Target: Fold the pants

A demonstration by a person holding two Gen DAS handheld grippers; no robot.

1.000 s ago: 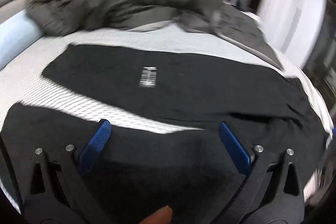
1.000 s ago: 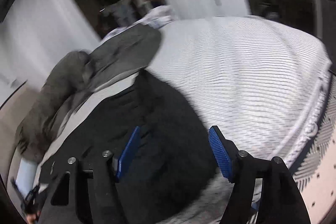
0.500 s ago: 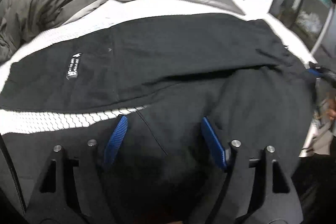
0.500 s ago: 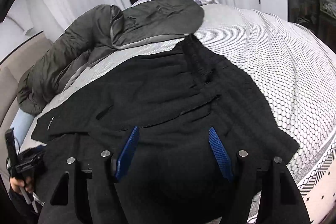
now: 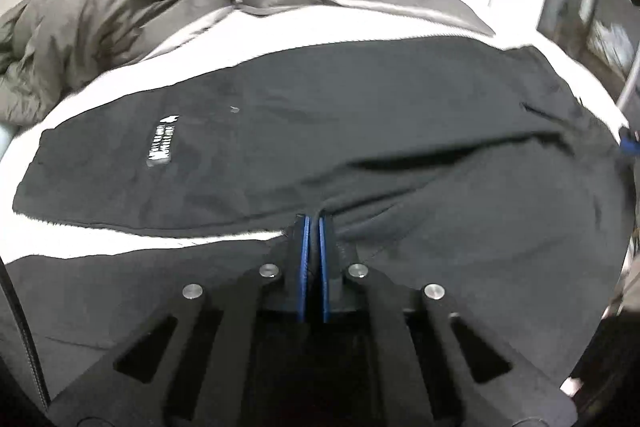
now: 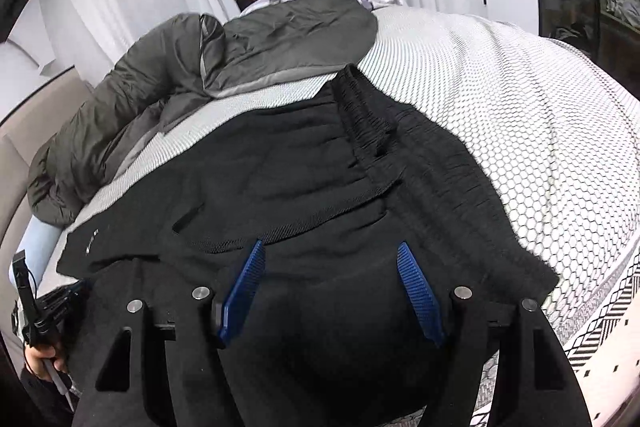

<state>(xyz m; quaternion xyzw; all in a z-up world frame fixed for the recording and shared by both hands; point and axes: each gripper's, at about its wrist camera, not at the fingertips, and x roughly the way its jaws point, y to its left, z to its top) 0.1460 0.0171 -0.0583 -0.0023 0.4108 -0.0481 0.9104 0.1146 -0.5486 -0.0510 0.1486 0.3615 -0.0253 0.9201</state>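
Lying spread across the white honeycomb-patterned bed cover (image 6: 520, 99): black pants (image 5: 360, 131), legs running off to the left, ribbed waistband (image 6: 372, 115) to the right. Resting behind them, a crumpled olive-grey jacket (image 5: 140, 7), touching the far edge of the bed cover.

Left side: left gripper (image 5: 313, 227) pinching a ridge of the pants at the inner edge of the near leg, blue pads (image 5: 304, 259) drawn almost together with the dark cloth squeezed between them, having just been closing. A white label (image 5: 162, 143) showing on the far leg, well to the left of the pinch.

Right side: right gripper (image 6: 332, 255) hovering over the seat of the pants near the waistband, jaws standing apart at a middling width, blue fingers (image 6: 420, 295) gripping nothing. At the far left edge of that view, a hand (image 6: 40, 359) gripping a handle.
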